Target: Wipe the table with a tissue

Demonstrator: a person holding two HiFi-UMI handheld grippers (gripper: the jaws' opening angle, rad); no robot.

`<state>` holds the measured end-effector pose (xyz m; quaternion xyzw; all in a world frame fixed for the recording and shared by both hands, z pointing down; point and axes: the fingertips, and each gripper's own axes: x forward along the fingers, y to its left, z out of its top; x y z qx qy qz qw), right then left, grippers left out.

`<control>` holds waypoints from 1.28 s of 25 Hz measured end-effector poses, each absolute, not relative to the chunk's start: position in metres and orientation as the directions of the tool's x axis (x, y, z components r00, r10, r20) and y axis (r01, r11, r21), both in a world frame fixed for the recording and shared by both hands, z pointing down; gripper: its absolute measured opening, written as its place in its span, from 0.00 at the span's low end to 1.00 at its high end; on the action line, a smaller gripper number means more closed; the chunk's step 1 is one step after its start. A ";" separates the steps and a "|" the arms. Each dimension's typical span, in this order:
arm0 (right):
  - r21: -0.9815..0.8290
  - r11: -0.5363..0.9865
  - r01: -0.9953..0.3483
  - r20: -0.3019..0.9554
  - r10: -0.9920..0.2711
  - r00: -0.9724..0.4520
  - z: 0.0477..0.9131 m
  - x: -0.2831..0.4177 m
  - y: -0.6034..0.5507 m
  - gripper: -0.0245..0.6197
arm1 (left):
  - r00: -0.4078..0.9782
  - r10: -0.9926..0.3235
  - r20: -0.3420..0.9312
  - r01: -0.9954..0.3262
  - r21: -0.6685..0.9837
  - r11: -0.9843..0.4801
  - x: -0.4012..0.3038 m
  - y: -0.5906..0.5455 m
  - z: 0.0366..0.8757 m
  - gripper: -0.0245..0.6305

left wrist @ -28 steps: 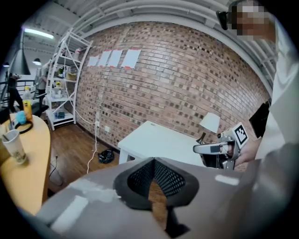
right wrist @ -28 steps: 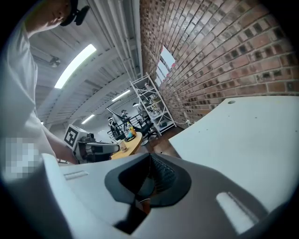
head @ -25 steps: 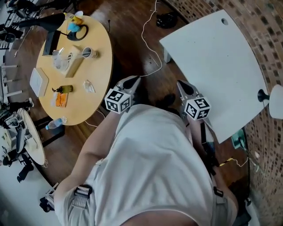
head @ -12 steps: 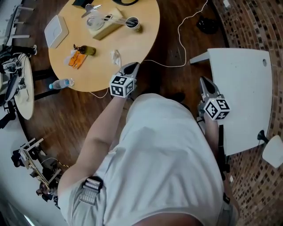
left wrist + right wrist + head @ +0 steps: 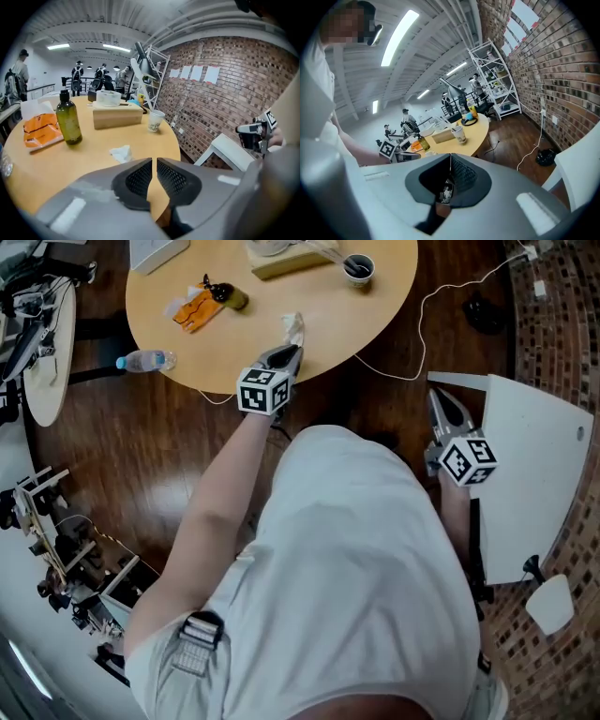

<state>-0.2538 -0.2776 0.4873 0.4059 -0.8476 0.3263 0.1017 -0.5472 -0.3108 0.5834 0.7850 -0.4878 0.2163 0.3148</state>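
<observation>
A crumpled white tissue (image 5: pixel 294 327) (image 5: pixel 122 152) lies on the round wooden table (image 5: pixel 375 324) (image 5: pixel 93 159) near its front edge. My left gripper (image 5: pixel 286 353) (image 5: pixel 153 163) reaches over that edge and points at the tissue from just short of it. Its jaws have just been opening; a narrow gap shows between them, with nothing in it. My right gripper (image 5: pixel 440 397) (image 5: pixel 450 157) hangs over the dark wooden floor between the round table and a white table (image 5: pixel 539 465). Its jaws are shut with the tips together and hold nothing.
On the round table stand a green bottle (image 5: pixel 69 124), an orange packet (image 5: pixel 195 307) (image 5: pixel 42 131), a wooden tissue box (image 5: pixel 117 115) and a paper cup (image 5: pixel 358 268) (image 5: pixel 155 120). A plastic water bottle (image 5: pixel 145 360) lies by the table's left edge. A white cable (image 5: pixel 441 296) runs across the floor.
The person has turned from the white table toward the round one. The left gripper has moved up to the round table's edge near the tissue; the right gripper has come along beside it.
</observation>
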 end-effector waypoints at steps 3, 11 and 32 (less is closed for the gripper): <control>-0.470 0.503 -0.726 0.441 -0.579 -0.686 0.491 -0.286 -0.287 0.05 | 0.412 -0.625 0.663 -0.908 0.243 -0.341 -0.556 -0.312 0.586 0.11; -0.462 0.543 -0.701 0.459 -0.530 -0.713 0.488 -0.339 -0.295 0.05 | 0.313 -0.586 0.748 -0.874 -0.015 -0.486 -0.580 -0.345 0.620 0.39; -0.455 0.325 -0.829 0.521 -0.657 -0.544 0.494 -0.292 -0.283 0.05 | 0.321 -0.273 0.907 -0.554 -0.054 -0.831 -0.581 -0.368 0.673 0.24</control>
